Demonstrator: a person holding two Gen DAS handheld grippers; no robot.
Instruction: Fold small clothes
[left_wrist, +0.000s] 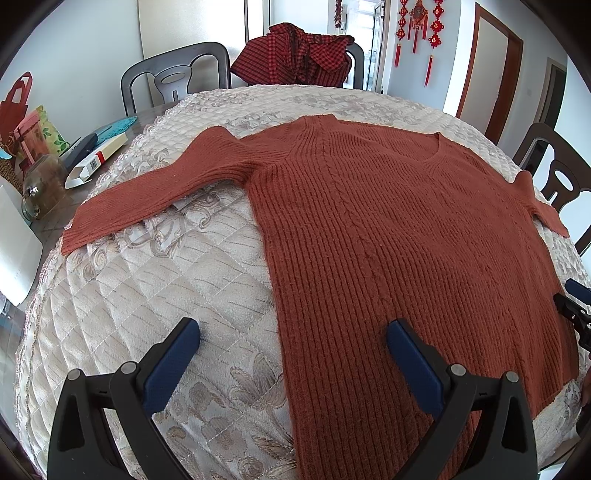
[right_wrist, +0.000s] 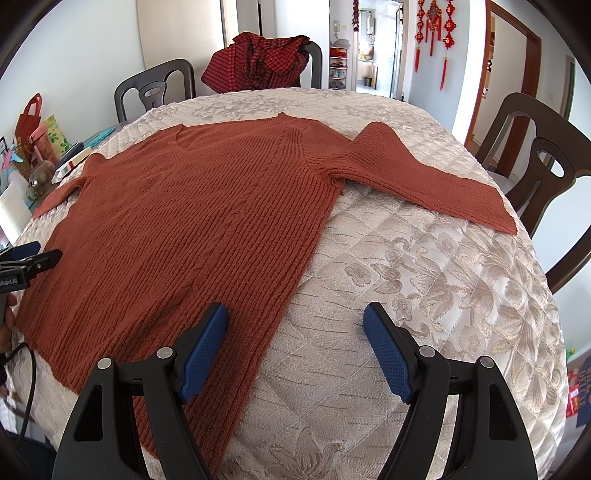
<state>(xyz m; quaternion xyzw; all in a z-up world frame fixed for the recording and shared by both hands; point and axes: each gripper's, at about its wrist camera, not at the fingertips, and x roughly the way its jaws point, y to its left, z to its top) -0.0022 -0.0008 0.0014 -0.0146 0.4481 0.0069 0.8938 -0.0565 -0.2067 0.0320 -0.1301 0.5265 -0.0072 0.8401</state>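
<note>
A rust-red knitted sweater (left_wrist: 388, 221) lies flat on the quilted table cover, neck away from me, both sleeves spread out; it also shows in the right wrist view (right_wrist: 192, 229). My left gripper (left_wrist: 293, 330) is open and empty, low over the sweater's lower left edge. My right gripper (right_wrist: 295, 314) is open and empty over the sweater's lower right edge. The left sleeve (left_wrist: 147, 188) reaches the table's left side, the right sleeve (right_wrist: 436, 181) the right side. Each gripper shows at the edge of the other's view, the right gripper in the left wrist view (left_wrist: 576, 306) and the left gripper in the right wrist view (right_wrist: 33, 254).
A beige quilted cover (left_wrist: 155, 295) spreads over the round table. Dark chairs (right_wrist: 546, 177) stand around it; one at the back holds a red checked garment (left_wrist: 295, 55). Boxes, bags and a glass jar (left_wrist: 40, 184) crowd the table's left edge.
</note>
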